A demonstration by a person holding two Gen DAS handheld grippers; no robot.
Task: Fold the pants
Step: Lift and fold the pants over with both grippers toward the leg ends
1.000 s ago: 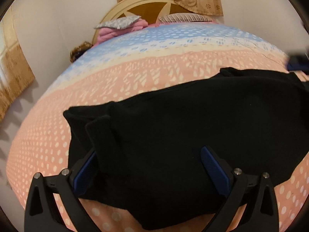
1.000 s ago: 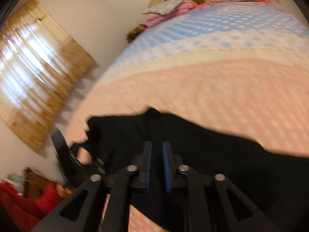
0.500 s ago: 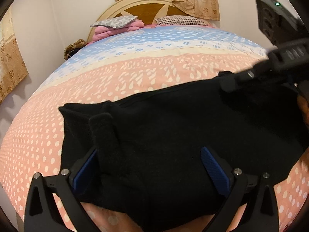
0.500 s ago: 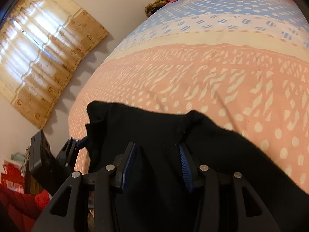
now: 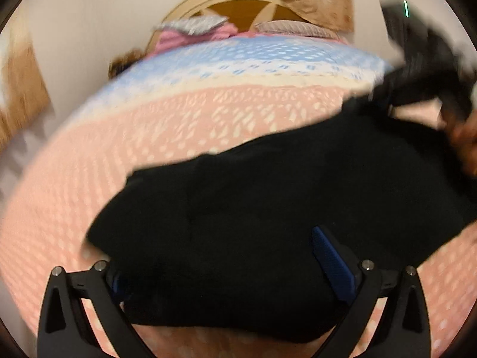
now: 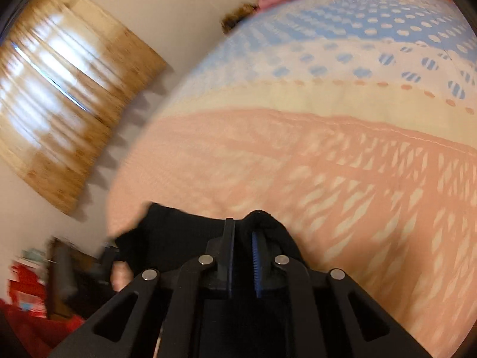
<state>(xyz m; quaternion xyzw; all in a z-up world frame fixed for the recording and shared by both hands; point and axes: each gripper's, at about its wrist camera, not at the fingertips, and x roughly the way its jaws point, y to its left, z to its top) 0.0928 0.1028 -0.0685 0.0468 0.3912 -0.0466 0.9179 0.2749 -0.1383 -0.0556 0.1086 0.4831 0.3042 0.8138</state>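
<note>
The right claw (image 6: 241, 246) has its two fingers drawn close together, with only a narrow gap between the blue pads, and a raised bump of the black pants (image 6: 269, 223) sits pinched between them at the fabric's far edge. In the left wrist view the same claw (image 5: 384, 95) shows, blurred, at the upper right, on the far right corner of the garment.

The left claw (image 5: 229, 265) is spread wide. Its right finger with the blue pad (image 5: 331, 261) lies on top of the dark cloth; its left finger is mostly hidden under the cloth's edge, so the fabric lies between the fingers without being squeezed.

The pants (image 5: 268, 208) lie as a broad black mass across the near part of the bed (image 5: 193, 125), on the pink, white-flecked band of the bedspread. Further off the bedspread turns cream and then blue. At the head of the bed lie pink and grey pillows (image 5: 193, 31) before a cream and brown headboard (image 5: 238, 3). A tan curtain (image 6: 68, 89) hangs over a window on the left wall. Both views are smeared by motion.
</note>
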